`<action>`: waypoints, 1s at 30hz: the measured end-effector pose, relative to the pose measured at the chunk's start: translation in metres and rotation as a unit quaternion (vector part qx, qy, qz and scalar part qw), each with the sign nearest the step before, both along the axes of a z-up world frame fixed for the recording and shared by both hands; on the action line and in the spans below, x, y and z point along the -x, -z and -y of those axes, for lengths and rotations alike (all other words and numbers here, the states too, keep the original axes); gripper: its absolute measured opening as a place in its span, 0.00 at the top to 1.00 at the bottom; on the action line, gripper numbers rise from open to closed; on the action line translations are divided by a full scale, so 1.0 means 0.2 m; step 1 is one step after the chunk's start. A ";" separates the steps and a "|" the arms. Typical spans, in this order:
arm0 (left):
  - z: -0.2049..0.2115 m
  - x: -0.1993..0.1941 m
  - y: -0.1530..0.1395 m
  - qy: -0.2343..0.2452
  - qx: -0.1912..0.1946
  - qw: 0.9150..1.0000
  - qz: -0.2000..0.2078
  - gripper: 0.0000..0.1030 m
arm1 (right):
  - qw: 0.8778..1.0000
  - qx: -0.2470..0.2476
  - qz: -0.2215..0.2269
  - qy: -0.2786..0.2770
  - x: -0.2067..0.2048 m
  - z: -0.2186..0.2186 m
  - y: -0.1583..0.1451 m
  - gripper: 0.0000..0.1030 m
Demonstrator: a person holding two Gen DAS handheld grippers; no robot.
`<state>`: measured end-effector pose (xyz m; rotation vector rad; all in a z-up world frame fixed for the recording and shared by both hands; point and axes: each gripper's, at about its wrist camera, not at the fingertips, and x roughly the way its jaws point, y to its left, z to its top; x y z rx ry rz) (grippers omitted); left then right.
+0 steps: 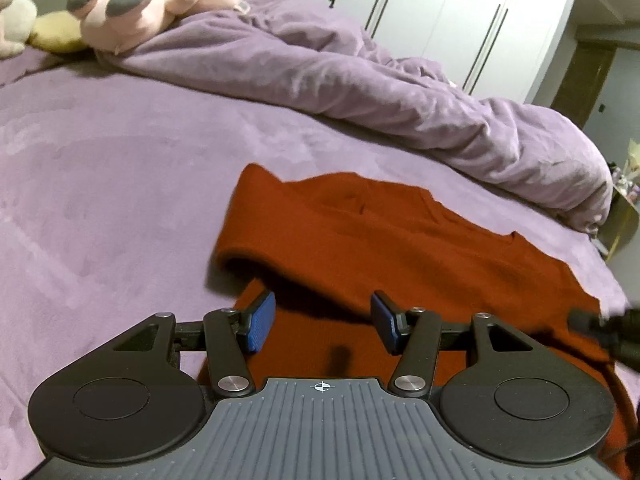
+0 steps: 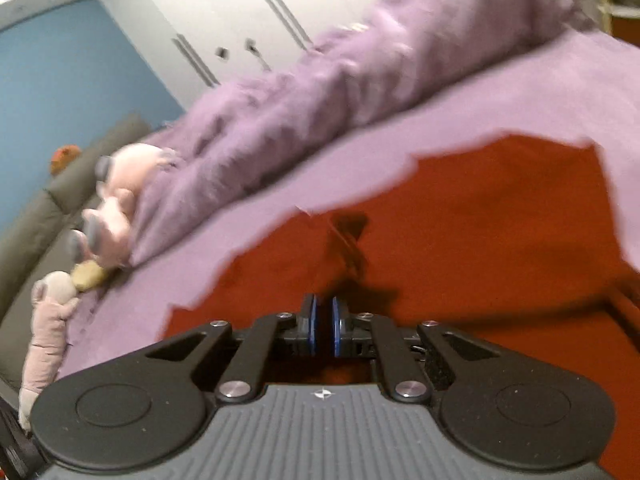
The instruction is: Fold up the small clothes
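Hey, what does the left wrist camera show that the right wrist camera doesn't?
Only the left wrist view shows the left gripper, jaws open above the red garment's folded-over edge, and a dark doorway. Only the right wrist view shows the right gripper, jaws nearly together with no cloth visibly between them, a blue wall and a grey headboard. Both show the garment, purple duvet, pink plush toy and white wardrobe.

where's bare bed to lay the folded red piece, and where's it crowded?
Free: the wide purple sheet left of the red garment, bounded behind by the heaped duvet and the plush toys. A narrow bare strip also runs between garment and duvet. Crowded: the back of the bed, under duvet and toys.
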<state>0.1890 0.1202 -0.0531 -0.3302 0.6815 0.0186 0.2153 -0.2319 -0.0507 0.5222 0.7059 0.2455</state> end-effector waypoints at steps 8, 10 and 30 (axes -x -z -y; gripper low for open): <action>0.02 -0.06 -0.03 -0.008 0.001 1.000 -0.022 0.42 | 0.996 -0.075 -0.032 0.020 -0.10 0.22 0.10 0.52; 0.02 -0.07 -0.02 -0.007 -0.003 0.999 -0.031 0.42 | 0.997 -0.064 -0.048 0.004 -0.15 0.18 0.14 0.53; 0.05 -0.17 -0.08 0.003 -0.033 0.999 -0.020 0.39 | 0.956 0.260 0.133 0.038 -0.22 -0.03 -0.24 0.95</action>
